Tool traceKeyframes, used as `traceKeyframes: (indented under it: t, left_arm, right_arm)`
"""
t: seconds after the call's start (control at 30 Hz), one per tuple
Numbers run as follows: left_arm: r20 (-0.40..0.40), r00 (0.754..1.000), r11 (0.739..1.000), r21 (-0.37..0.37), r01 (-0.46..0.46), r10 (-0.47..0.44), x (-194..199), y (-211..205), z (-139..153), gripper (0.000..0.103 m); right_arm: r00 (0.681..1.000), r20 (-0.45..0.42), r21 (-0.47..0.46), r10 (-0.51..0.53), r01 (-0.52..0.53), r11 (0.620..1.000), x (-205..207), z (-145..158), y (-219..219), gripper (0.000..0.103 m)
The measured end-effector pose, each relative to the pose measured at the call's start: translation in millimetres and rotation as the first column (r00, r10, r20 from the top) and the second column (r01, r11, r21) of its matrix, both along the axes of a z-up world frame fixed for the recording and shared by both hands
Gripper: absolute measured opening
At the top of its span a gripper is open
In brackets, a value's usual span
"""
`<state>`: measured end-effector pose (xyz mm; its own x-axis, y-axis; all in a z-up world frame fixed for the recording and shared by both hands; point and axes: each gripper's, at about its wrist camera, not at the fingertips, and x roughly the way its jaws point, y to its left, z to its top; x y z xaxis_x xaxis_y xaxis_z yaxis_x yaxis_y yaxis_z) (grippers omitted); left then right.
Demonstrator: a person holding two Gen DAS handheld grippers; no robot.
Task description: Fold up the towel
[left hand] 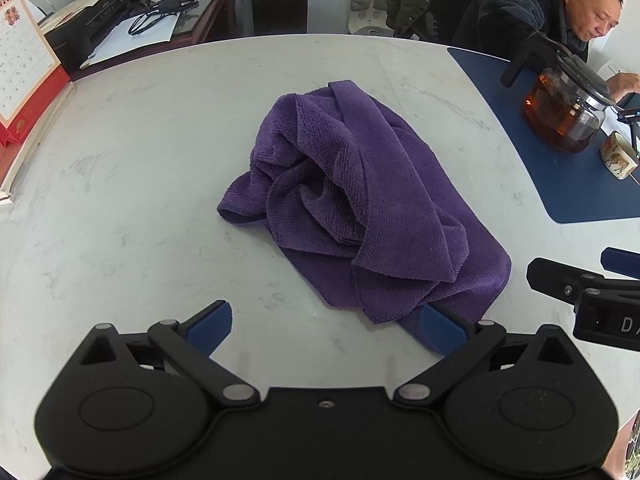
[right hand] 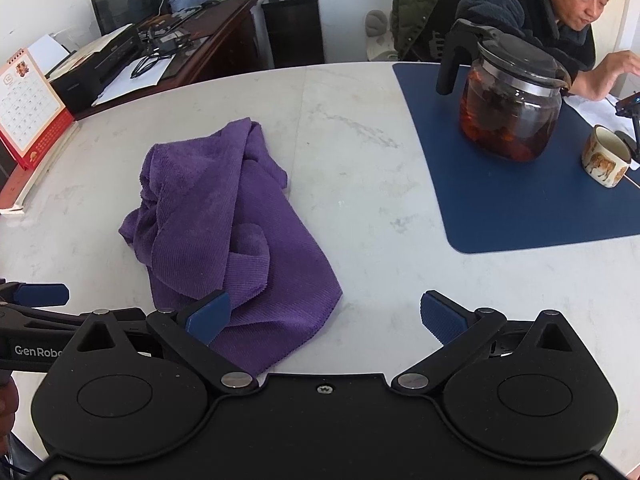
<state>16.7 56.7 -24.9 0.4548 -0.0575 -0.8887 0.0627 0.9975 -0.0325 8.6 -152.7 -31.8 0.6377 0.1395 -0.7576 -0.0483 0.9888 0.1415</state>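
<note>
On the pale tabletop [left hand: 120, 168], a purple towel [left hand: 360, 196] lies crumpled in a loose heap, unfolded, as I look down both sets of tongs. Seen from my left wrist camera, the towel sits at 12 o'clock, its near corner reaching down to 4 o'clock, where the right blue pad [left hand: 442, 330] of my left tongs [left hand: 326, 326] lies over the hem; I cannot tell whether it touches. Those tongs stand wide apart and hold nothing. My right tongs [right hand: 326, 318] are likewise spread wide and empty: from their camera the towel lies at 10 o'clock, the left pad [right hand: 208, 318] over its near edge, the right pad [right hand: 442, 320] over bare tabletop. Each tool shows in the other's view, the right one at 3 o'clock from the left camera, the left one at 9 o'clock from the right.

At 2 o'clock a blue mat [right hand: 500, 208] carries a glass teapot [right hand: 508, 108] of dark tea and a patterned cup [right hand: 606, 158]. A seated person [right hand: 532, 12] in a dark fleece leans over the far edge. A red desk calendar [left hand: 24, 60] stands at 10 o'clock.
</note>
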Motion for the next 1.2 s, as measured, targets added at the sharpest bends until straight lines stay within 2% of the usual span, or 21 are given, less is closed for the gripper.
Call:
traceKeyframes:
  t: [0.9, 1.03, 1.13, 1.2]
  left_arm:
    - [-0.035, 0.999, 1.0, 0.01, -0.004, 0.004, 8, 0, -7, 0.102]
    - [0.01, 1.0, 1.0, 0.014, -0.026, 0.026, 14, 9, 0, 0.102]
    - [0.089, 0.996, 0.999, 0.032, -0.032, 0.029, 28, 21, 14, 0.102]
    - [0.138, 0.99, 0.998, 0.06, -0.014, 0.006, 42, 23, 22, 0.102]
  right_arm:
    - [0.999, -0.038, 0.026, 0.014, -0.013, 1.0, 11, -9, -1, 0.103]
    - [0.999, -0.046, 0.044, 0.016, -0.014, 0.999, 15, -11, -2, 0.103]
    - [1.0, 0.004, 0.074, 0.022, -0.022, 0.997, 14, -10, -7, 0.103]
    - [0.998, 0.032, 0.062, 0.058, -0.06, 0.996, 16, -12, -2, 0.103]
